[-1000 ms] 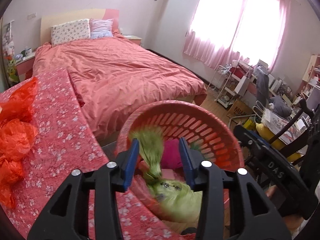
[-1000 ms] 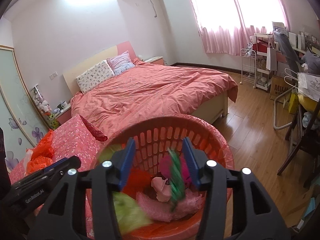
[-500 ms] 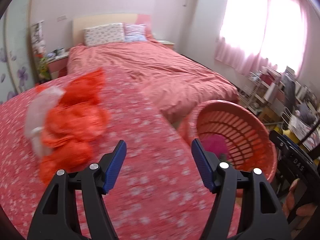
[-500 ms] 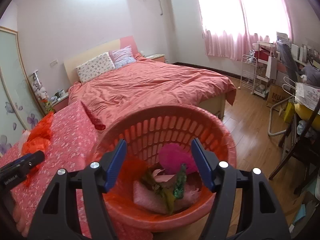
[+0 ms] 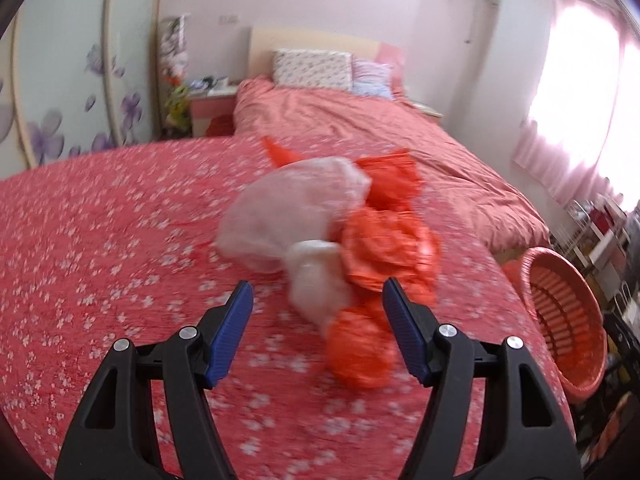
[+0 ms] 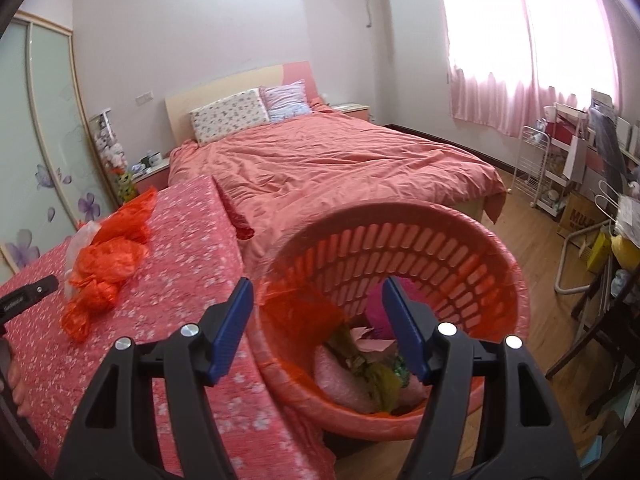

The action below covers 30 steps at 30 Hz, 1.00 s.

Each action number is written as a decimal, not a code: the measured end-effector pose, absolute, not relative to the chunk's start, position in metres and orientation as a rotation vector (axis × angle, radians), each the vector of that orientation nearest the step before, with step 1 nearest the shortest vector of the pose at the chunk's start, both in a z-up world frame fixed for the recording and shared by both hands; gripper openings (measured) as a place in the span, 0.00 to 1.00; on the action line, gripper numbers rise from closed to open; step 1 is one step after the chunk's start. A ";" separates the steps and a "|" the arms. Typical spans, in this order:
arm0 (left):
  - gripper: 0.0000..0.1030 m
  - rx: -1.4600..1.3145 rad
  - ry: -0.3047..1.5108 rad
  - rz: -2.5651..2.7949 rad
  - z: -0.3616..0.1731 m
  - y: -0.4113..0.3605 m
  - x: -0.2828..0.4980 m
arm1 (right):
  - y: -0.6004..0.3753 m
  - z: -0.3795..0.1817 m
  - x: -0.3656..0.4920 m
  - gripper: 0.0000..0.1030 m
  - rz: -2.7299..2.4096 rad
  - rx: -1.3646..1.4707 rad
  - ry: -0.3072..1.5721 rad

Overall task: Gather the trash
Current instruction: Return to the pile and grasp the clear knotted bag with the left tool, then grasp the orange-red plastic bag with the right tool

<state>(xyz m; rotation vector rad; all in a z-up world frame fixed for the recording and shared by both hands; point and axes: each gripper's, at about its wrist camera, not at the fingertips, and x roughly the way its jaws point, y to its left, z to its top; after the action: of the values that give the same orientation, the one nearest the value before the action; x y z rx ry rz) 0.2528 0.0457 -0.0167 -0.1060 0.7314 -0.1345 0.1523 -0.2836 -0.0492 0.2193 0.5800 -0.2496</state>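
Crumpled orange plastic bags (image 5: 384, 248) and a clear plastic bag (image 5: 296, 204) lie in a heap on the floral red table cover (image 5: 100, 240). My left gripper (image 5: 318, 316) is open and empty, just short of the heap. The heap also shows in the right wrist view (image 6: 104, 264). My right gripper (image 6: 318, 316) is open and empty above the red slatted basket (image 6: 460, 248), which holds pink, green and orange trash (image 6: 368, 364). The basket also shows at the right edge of the left wrist view (image 5: 560, 312).
A bed with a salmon duvet (image 6: 328, 160) stands behind the table. A wire rack, boxes and chairs (image 6: 580, 184) crowd the right side over the wooden floor. A wardrobe with flower decals (image 5: 60, 92) is on the left.
My left gripper let go of the green trash into the basket, opened and swung left to the bag heap. My right gripper dropped its green piece, opened and drew back slightly.
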 end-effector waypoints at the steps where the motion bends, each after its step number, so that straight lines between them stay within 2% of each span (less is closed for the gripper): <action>1: 0.63 -0.119 0.746 -0.132 -0.019 0.049 0.258 | -0.282 -0.049 0.153 0.64 -0.245 0.215 0.581; 6: 0.49 -0.140 0.798 -0.146 -0.029 0.047 0.274 | -0.271 -0.048 0.154 0.64 -0.231 0.187 0.589; 10: 0.46 -0.116 0.802 -0.166 -0.032 0.039 0.276 | -0.269 -0.048 0.155 0.64 -0.231 0.177 0.597; 13: 0.36 -0.090 0.813 -0.163 -0.037 0.031 0.281 | -0.266 -0.048 0.156 0.64 -0.228 0.174 0.601; 17: 0.18 -0.087 0.824 -0.152 -0.041 0.033 0.284 | -0.262 -0.045 0.157 0.64 -0.214 0.168 0.601; 30: 0.15 -0.126 0.722 -0.079 -0.019 0.103 0.247 | -0.201 -0.029 0.173 0.64 -0.078 0.129 0.596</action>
<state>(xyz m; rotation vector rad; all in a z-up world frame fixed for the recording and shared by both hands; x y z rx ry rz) 0.2471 0.1030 -0.0194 -0.1263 0.7223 -0.0785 0.1729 -0.2010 -0.0291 0.1295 0.5958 -0.0778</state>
